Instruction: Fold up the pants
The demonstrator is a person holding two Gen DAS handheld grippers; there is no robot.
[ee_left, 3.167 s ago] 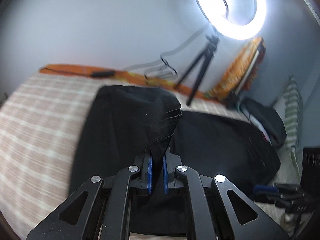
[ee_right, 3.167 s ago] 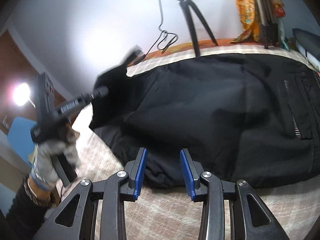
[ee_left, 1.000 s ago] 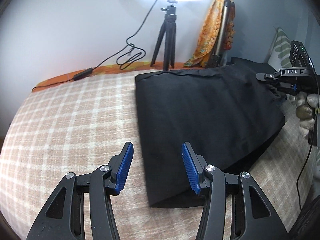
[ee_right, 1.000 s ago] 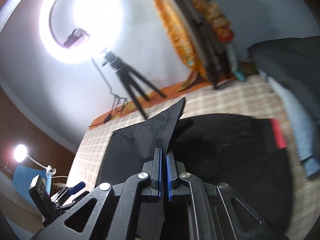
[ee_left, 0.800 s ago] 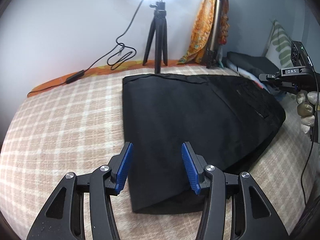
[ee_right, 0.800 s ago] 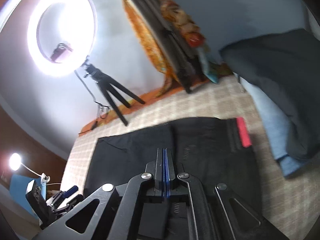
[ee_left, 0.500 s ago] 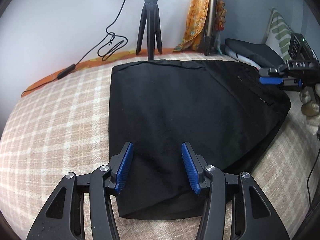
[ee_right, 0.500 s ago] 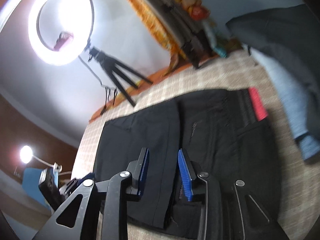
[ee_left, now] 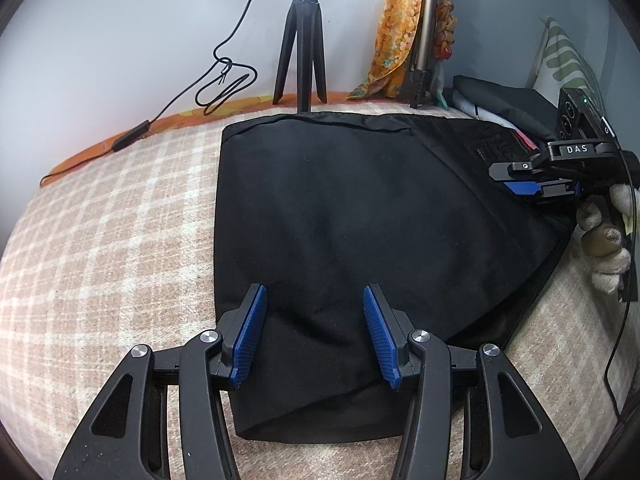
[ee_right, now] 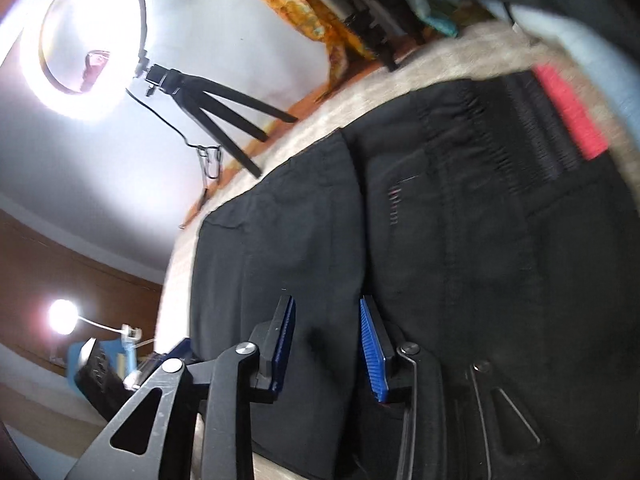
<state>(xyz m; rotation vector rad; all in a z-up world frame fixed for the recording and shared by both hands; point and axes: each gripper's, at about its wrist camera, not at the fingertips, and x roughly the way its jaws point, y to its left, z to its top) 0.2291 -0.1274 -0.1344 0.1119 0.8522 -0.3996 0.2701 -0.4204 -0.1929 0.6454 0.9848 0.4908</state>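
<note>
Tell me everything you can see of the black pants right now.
The black pants lie folded into a flat, roughly rectangular stack on the plaid bedcover. The fabric looks matte and woven, with a few soft creases. The right wrist view shows a gathered waistband with a red tag and a folded edge running lengthwise. Both grippers hover over them with jaws apart, gripping nothing.

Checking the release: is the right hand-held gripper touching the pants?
Cannot tell. In the right wrist view the right hand-held gripper has open jaws over the pants; neither view plainly shows a gap.
</note>
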